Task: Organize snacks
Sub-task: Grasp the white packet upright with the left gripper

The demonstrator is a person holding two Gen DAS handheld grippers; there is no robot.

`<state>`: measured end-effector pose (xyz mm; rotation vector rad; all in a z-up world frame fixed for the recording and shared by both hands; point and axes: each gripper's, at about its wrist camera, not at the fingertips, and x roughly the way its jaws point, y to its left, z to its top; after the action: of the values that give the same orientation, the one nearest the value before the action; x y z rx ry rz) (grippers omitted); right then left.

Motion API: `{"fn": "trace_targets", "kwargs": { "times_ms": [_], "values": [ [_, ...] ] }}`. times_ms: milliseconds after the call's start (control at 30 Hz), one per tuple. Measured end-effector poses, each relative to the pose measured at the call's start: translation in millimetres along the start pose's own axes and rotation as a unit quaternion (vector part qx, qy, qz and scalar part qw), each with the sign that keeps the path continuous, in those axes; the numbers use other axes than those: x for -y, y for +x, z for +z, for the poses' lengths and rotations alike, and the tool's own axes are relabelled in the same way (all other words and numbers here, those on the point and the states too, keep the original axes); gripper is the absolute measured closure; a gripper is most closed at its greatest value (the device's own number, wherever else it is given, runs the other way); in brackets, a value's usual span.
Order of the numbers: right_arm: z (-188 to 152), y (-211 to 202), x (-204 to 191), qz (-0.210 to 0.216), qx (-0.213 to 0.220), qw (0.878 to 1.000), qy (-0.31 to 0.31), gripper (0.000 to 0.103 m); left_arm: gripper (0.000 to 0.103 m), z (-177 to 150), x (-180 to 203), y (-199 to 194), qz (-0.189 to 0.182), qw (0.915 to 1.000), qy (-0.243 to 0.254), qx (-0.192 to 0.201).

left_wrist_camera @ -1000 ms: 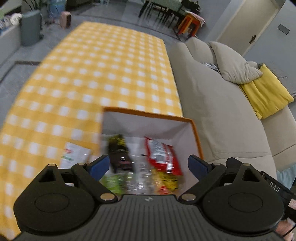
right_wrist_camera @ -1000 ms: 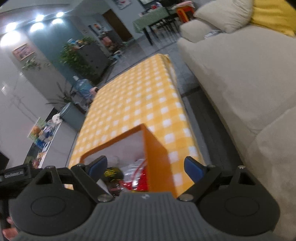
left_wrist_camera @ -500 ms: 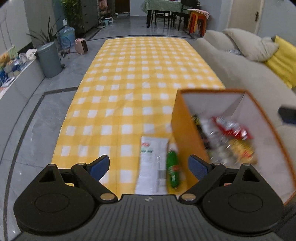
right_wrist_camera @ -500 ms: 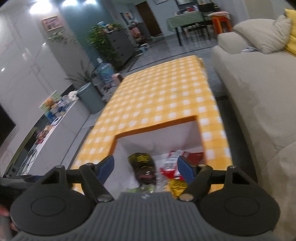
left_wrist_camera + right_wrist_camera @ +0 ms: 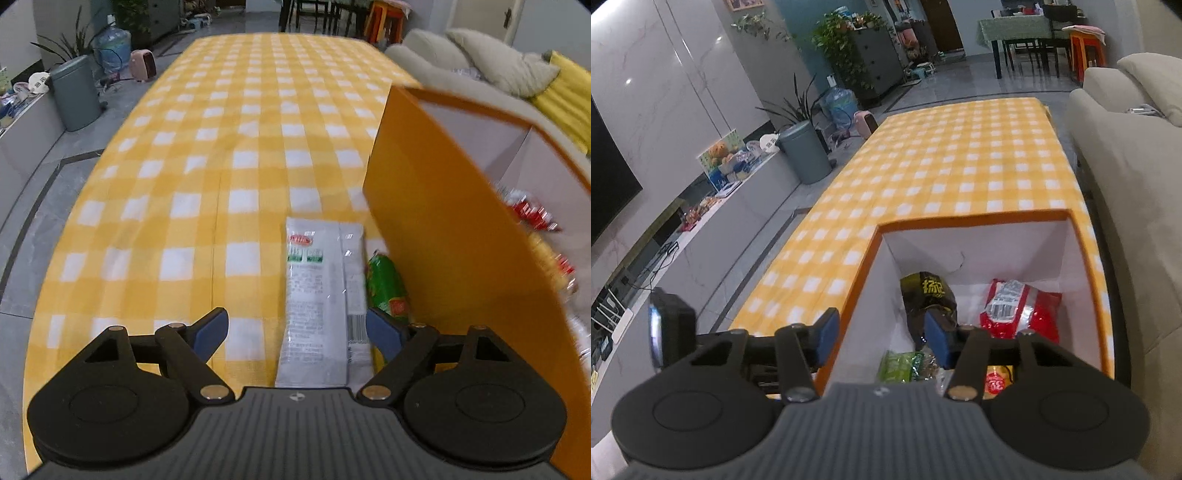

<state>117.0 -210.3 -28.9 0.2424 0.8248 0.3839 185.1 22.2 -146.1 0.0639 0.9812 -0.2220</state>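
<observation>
An orange box with a white inside stands on the yellow checked table. A white snack packet and a green packet lie on the table just left of the box. My left gripper is open, low over the white packet. In the right wrist view the box holds a dark packet, a red packet, a green one and a yellow one. My right gripper is open and straddles the box's left wall.
A beige sofa with cushions runs along the table's right side. A grey bin, water bottle and plants stand on the floor to the left. The left gripper's body shows at the right wrist view's left.
My left gripper has swung left from above the box to over the white and green packets on the table. My right gripper has moved over the box's left wall and narrowed somewhat.
</observation>
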Motion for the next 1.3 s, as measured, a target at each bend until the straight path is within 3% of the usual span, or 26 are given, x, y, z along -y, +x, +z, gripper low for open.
{"fn": "trace_targets", "kwargs": {
  "times_ms": [67,167,333,433,467,567,1067,1300],
  "values": [
    [-1.4,4.2,0.8,-0.002,-0.006,1.0,0.0,0.052,0.0,-1.8,2.1,9.5,0.011,0.9999,0.008,-0.007],
    [-1.9,9.7,4.1,-0.005,-0.01,1.0,0.002,0.052,0.0,0.1,-1.3,14.3,-0.016,0.9996,-0.014,-0.019],
    [-4.0,17.6,6.4,0.004,-0.015,1.0,0.007,0.052,0.0,-1.4,13.4,21.6,0.02,0.9996,0.019,-0.008],
    [-8.5,25.0,5.3,-0.004,-0.028,1.0,0.005,0.052,0.0,-4.3,11.1,18.4,0.012,0.9998,0.013,0.009],
    [-9.7,26.7,4.5,-0.005,-0.031,1.0,0.002,0.052,0.004,-3.7,10.3,17.3,0.015,0.9998,0.011,0.007],
    [-10.6,29.1,1.4,-0.005,-0.032,0.999,-0.002,0.052,0.044,-2.8,8.2,9.7,0.02,0.9997,0.006,0.014],
    [-12.2,33.7,-62.5,-0.009,-0.037,0.998,-0.055,0.059,0.048,-0.9,-25.8,4.0,0.03,0.9986,-0.042,-0.012],
    [-30.3,40.9,-102.3,-0.045,-0.033,0.996,-0.072,0.066,0.048,-0.6,-51.7,-6.9,0.023,0.9963,-0.081,-0.019]
  ]
}}
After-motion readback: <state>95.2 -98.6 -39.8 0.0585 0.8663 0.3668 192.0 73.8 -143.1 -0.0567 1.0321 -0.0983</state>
